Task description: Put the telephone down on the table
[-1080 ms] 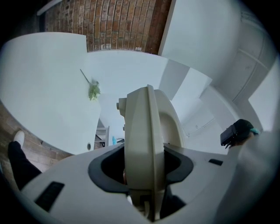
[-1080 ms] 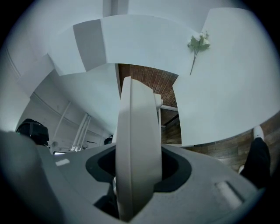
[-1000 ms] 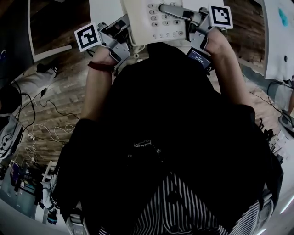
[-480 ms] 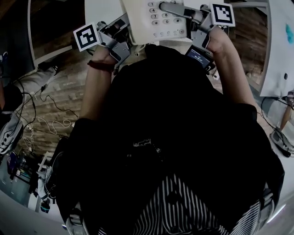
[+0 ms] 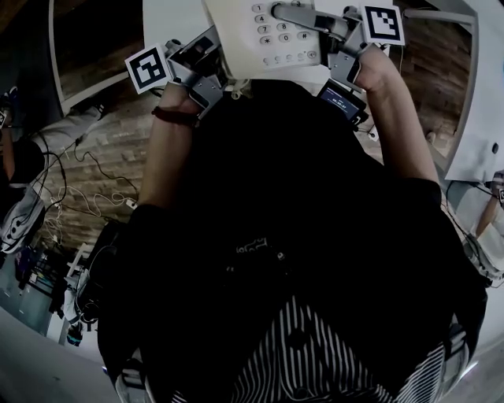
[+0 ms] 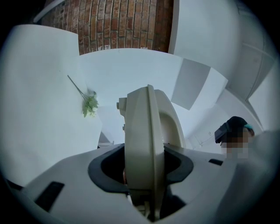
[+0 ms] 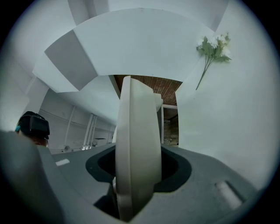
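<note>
A cream telephone [image 5: 264, 31] with a grey keypad is carried at the top of the head view, over the near edge of a white table [image 5: 169, 17]. My left gripper [image 5: 211, 57] is shut on its left side. My right gripper [image 5: 303, 17] is shut on its right side, one finger lying across the keypad. In the left gripper view the telephone's edge [image 6: 146, 144] stands upright between the left gripper's [image 6: 146, 177] jaws. The right gripper view shows the same for the telephone [image 7: 135, 148] and the right gripper [image 7: 135, 175]. The handset is hidden.
A green sprig [image 6: 89, 105] lies on a white tabletop, seen as a white-flowered sprig [image 7: 213, 47] in the right gripper view. Loose cables [image 5: 67, 212] run over the brick-patterned floor at left. Another white table [image 5: 476, 86] stands at right. A person [image 6: 234, 131] is at the far right.
The telephone and both grippers sit slightly higher in the head view. The floor and the tables behind have shifted. Both grips are unchanged.
</note>
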Action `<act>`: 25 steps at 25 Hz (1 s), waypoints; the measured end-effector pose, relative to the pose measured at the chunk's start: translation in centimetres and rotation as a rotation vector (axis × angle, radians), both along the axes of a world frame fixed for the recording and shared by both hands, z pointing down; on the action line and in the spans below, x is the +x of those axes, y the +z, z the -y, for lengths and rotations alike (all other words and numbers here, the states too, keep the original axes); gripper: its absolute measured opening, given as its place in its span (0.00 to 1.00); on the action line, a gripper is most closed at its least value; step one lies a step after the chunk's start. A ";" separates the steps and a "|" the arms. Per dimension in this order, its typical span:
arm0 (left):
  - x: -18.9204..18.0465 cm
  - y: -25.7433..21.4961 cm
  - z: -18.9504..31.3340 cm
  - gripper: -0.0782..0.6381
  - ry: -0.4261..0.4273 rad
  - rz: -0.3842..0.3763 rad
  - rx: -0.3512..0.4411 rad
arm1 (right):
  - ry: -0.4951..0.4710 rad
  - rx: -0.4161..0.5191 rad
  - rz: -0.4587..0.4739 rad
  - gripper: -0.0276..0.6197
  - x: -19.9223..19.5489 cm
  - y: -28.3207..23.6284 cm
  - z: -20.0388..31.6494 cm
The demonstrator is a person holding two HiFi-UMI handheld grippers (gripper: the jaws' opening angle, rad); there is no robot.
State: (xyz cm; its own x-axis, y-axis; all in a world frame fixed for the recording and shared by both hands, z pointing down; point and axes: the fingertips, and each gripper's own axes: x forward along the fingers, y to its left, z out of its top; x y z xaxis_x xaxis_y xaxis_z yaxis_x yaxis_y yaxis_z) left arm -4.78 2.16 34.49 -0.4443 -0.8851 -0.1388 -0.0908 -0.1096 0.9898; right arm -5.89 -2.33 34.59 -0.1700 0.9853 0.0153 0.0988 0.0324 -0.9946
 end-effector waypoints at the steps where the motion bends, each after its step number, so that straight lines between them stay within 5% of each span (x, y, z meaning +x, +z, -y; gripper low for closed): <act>1: 0.0 0.0 -0.1 0.39 0.001 0.002 -0.004 | 0.000 -0.004 0.000 0.35 0.0 0.0 -0.1; 9: 0.2 0.4 0.2 0.39 0.024 -0.011 -0.008 | 0.014 -0.004 -0.009 0.34 0.4 0.5 0.1; 20: -1.4 0.7 1.6 0.39 0.162 0.052 0.002 | 0.137 0.015 0.037 0.34 -0.5 0.6 1.7; 25: -1.2 0.6 0.7 0.39 0.134 0.056 -0.002 | 0.100 0.011 0.046 0.35 -0.5 0.5 0.8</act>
State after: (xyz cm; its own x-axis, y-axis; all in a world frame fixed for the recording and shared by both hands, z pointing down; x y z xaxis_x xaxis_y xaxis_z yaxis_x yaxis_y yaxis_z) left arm -6.00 1.47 35.06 -0.3135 -0.9363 -0.1584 -0.1302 -0.1228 0.9839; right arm -6.41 -3.15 35.05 -0.2683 0.9632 0.0159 0.1402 0.0554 -0.9886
